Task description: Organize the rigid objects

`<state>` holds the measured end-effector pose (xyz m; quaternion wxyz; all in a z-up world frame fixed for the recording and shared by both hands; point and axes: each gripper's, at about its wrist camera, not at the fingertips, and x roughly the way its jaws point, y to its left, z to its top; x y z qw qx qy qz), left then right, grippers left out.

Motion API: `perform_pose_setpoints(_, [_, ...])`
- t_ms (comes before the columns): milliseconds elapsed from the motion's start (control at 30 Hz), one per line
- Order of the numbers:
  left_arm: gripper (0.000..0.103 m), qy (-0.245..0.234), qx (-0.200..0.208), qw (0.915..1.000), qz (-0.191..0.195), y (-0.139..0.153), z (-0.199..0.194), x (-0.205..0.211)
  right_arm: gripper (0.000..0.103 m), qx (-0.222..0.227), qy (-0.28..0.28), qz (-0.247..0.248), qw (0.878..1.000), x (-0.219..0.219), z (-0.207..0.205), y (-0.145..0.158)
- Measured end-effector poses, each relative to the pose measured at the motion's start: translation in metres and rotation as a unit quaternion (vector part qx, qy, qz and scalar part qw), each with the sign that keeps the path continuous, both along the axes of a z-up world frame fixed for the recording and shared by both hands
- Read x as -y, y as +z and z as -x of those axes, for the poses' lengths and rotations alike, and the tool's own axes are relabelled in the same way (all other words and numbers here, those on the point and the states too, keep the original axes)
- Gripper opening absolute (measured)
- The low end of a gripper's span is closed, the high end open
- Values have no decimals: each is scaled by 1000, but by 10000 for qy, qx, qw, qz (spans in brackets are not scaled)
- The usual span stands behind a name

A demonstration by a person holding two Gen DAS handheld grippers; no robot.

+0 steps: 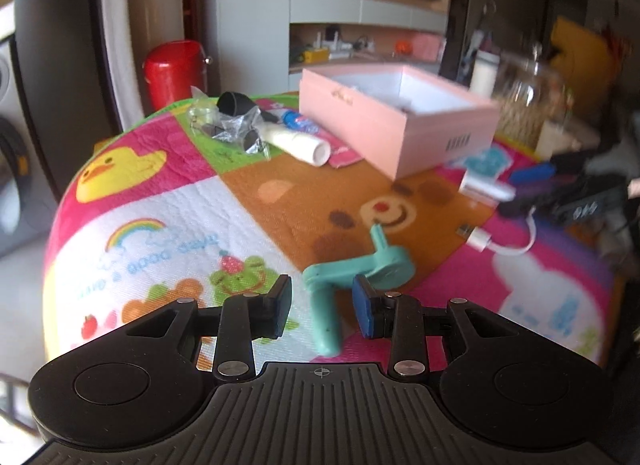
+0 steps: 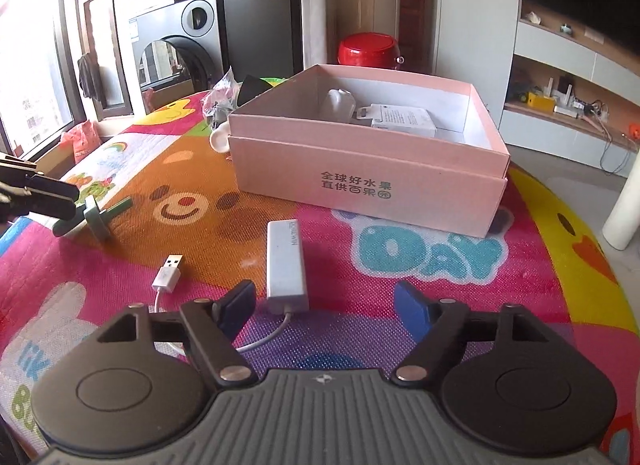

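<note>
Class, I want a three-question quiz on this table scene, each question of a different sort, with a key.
1. True or false: the pink box is empty.
2. Which thing lies between the fingers of the left gripper? A) the white adapter B) the teal tool C) the red pot
3. Fill in: the right gripper hangs open over the adapter's ____ end.

Key
1. False: white items lie inside it.
2. B; the pads do not visibly press on it.
3. Cable.
</note>
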<state>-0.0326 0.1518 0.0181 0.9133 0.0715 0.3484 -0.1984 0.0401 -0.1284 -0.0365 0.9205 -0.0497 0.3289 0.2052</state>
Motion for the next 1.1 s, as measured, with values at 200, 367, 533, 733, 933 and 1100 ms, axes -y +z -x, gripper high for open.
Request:
perform_pose_setpoints(200, [37, -92, -17, 9998, -170, -10, -12, 23, 78, 17, -14, 13, 10000, 0, 2, 0])
perform_pose_setpoints(367, [37, 81, 90, 9998, -140, -10, -17, 41, 79, 28, -40, 28, 10000, -2, 2, 0])
perform_pose_setpoints(533, [38, -164, 274, 9983, -485, -10, -18, 58, 79, 28, -40, 30, 10000, -2, 2, 0])
perform_pose_setpoints(733, [37, -514, 392, 9973, -341, 3, -25, 57, 80, 21, -28, 27, 10000, -2, 2, 0])
perform_pose_setpoints(933, [38, -1039, 302, 9925, -568, 4, -38, 68, 83, 12, -12, 28, 10000, -2, 2, 0])
perform_pose_setpoints(1100, [37, -820, 66, 9952, -539, -1, -53, 75, 84, 8, -5, 26, 10000, -3, 2, 0])
